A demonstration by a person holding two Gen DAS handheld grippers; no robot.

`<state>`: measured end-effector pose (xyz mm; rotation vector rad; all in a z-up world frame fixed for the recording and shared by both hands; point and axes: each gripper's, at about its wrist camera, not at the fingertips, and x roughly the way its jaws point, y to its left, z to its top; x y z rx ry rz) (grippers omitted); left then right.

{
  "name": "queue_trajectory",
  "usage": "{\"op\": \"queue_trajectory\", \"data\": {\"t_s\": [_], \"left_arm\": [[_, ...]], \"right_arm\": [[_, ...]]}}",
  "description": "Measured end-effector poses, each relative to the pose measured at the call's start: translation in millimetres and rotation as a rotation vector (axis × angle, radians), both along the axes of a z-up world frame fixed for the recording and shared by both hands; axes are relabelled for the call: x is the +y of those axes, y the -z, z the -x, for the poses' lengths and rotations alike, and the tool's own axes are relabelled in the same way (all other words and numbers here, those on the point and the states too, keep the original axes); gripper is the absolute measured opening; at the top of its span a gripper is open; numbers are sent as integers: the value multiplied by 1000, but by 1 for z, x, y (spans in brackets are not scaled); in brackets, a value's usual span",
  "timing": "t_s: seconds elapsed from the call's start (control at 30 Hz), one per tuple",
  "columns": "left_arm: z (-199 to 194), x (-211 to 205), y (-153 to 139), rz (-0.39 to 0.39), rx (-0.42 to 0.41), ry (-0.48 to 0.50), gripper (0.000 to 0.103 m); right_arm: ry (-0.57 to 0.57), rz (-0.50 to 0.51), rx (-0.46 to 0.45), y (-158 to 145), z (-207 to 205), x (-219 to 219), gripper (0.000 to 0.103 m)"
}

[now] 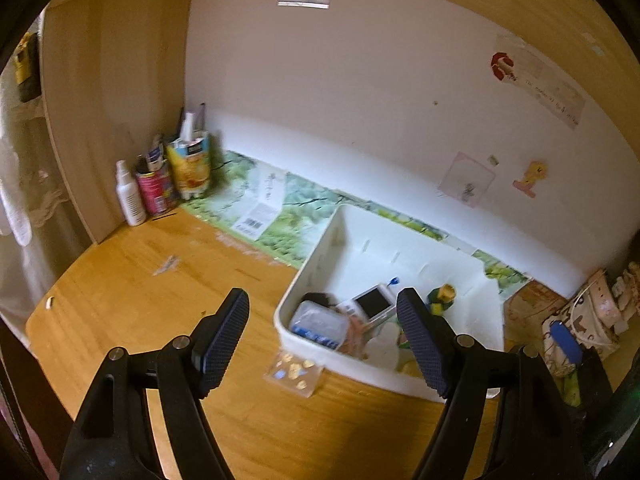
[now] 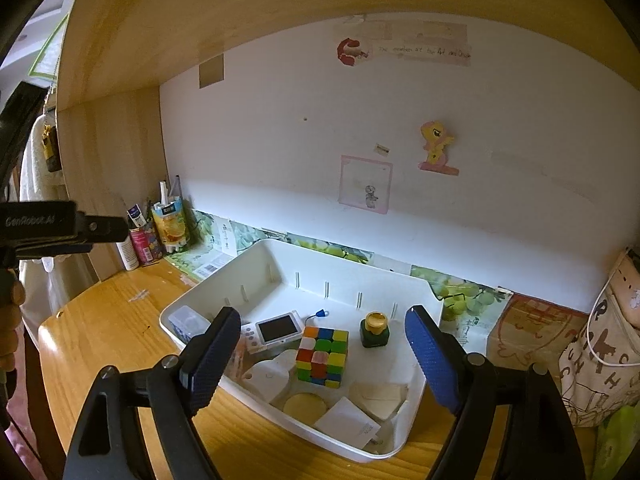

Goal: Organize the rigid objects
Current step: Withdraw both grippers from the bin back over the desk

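A white bin (image 2: 416,392) stands on the wooden desk (image 2: 120,320). Inside it are a colour cube (image 2: 336,344), a small white device with a dark screen (image 2: 278,328), a green bottle with a yellow cap (image 2: 375,330), a clear plastic box (image 2: 188,322), a round yellow disc (image 2: 304,404) and white cards (image 2: 348,420). My right gripper (image 2: 322,356) hovers open over the bin's near edge, holding nothing. My left gripper (image 1: 324,340) is open and empty above the bin's left near corner (image 1: 288,320). A clear packet with yellow pieces (image 1: 294,372) lies on the desk beside the bin.
A spray bottle (image 1: 130,196), a pink can (image 1: 154,192) and a yellow carton (image 1: 188,172) fill the back left corner against the wooden side panel (image 1: 104,100). A patterned bag (image 2: 600,364) stands at the right. A green mat (image 1: 288,220) runs along the white wall.
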<state>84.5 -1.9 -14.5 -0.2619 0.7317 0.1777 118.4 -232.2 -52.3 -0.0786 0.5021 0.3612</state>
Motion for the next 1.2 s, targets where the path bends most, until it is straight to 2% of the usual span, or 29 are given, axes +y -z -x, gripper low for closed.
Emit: {"op": "queue_trajectory", "data": {"t_s": [0.2,0.57,0.83,1.2], "left_arm": [[15,6,5,-49,39,2,79],[24,23,20,-66,121,67,79],[26,34,29,-63,181,173,79],[20,40,46,-72,258,319,79]], "right_arm": [[-5,-7,14,3,10,2,85],[35,10,40,6,26,10,85],[116,3,68,4,35,20,85],[248,-56,133,-3,48,24,85]]}}
